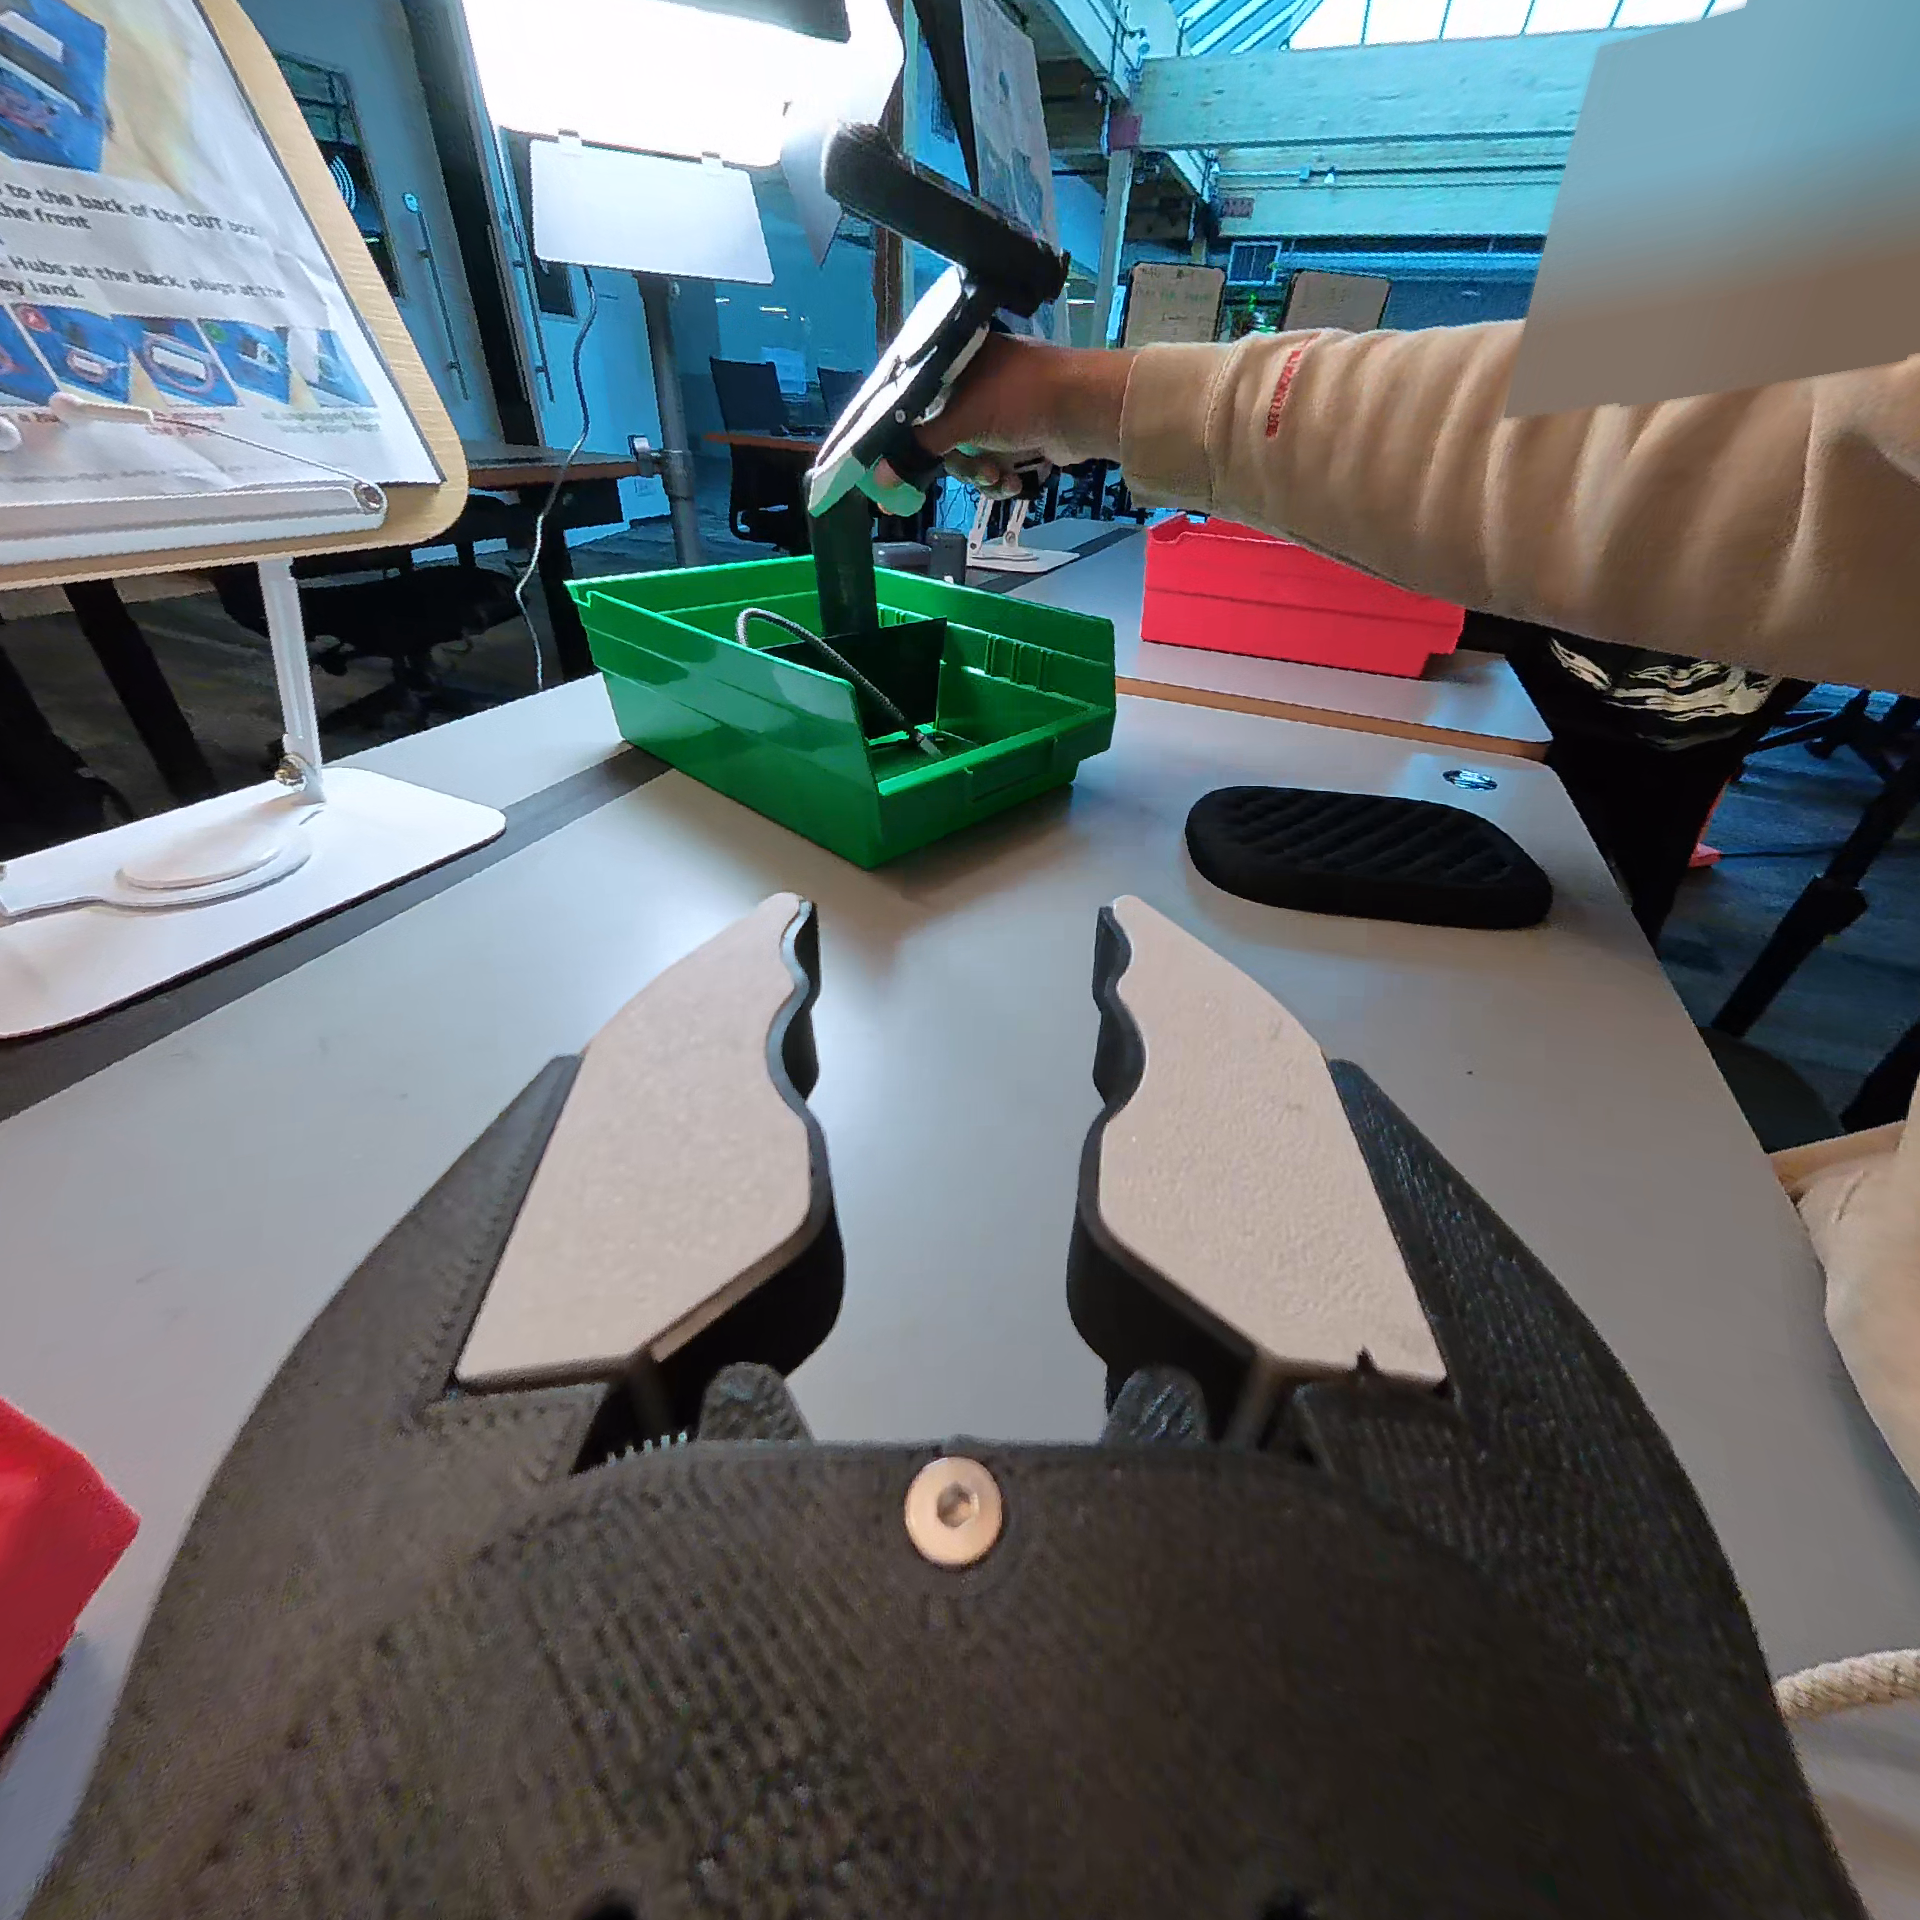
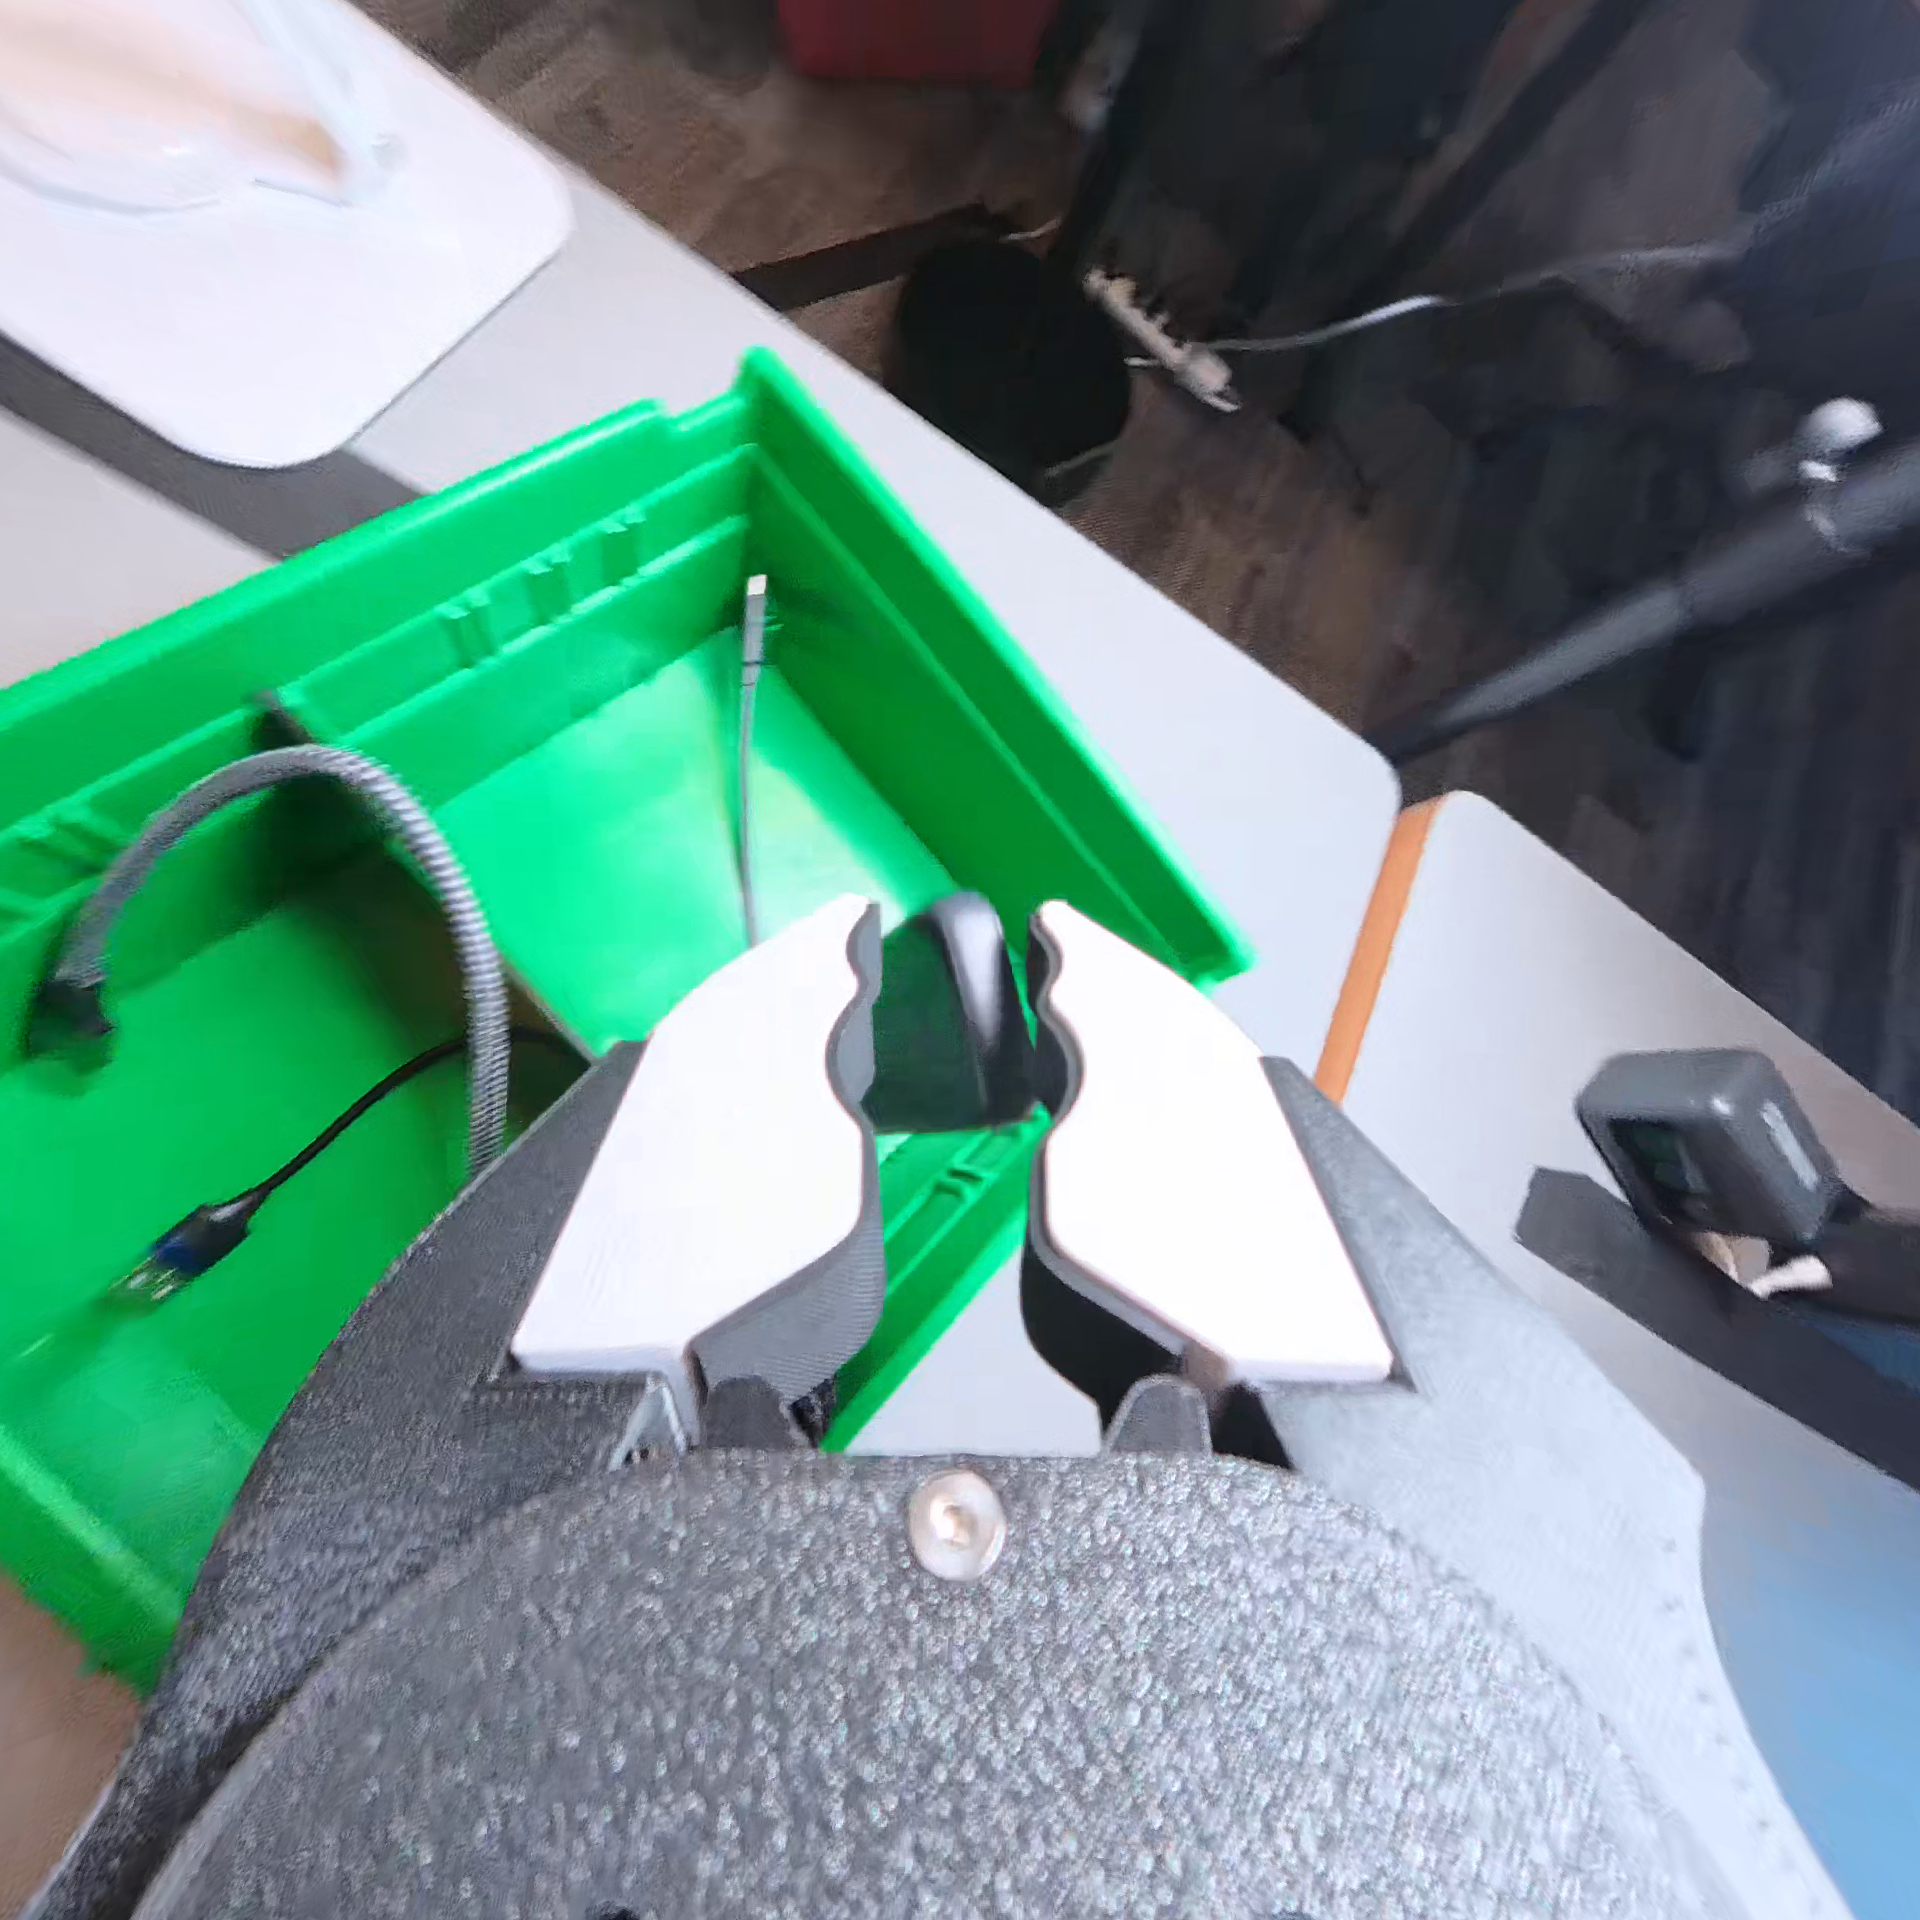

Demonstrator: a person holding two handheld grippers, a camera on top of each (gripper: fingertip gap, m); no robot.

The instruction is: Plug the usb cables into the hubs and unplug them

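Note:
A green bin (image 1: 790, 758) stands on the grey table (image 1: 416, 1039). My left gripper (image 1: 954, 914) is open and empty, low over the table in front of the bin. A person's hand holds my right gripper down inside the bin (image 2: 935, 644). The right gripper (image 2: 951, 925) is shut on a black hub (image 2: 945, 1029) near the bin's right wall. A thin grey cable runs from the hub to a silver plug (image 2: 756, 603) in the far corner. A braided grey cable (image 2: 457, 914) and a black cable with a blue plug (image 2: 177, 1257) lie in the bin's left part.
A document stand with a white base (image 1: 208, 862) is at the left. A black ribbed pad (image 1: 1361, 852) lies at the right. A red bin (image 1: 1288, 603) sits on the far table, and a red object (image 1: 42, 1538) at the near left. A dark grey device (image 2: 1704, 1132) is on the neighbouring table.

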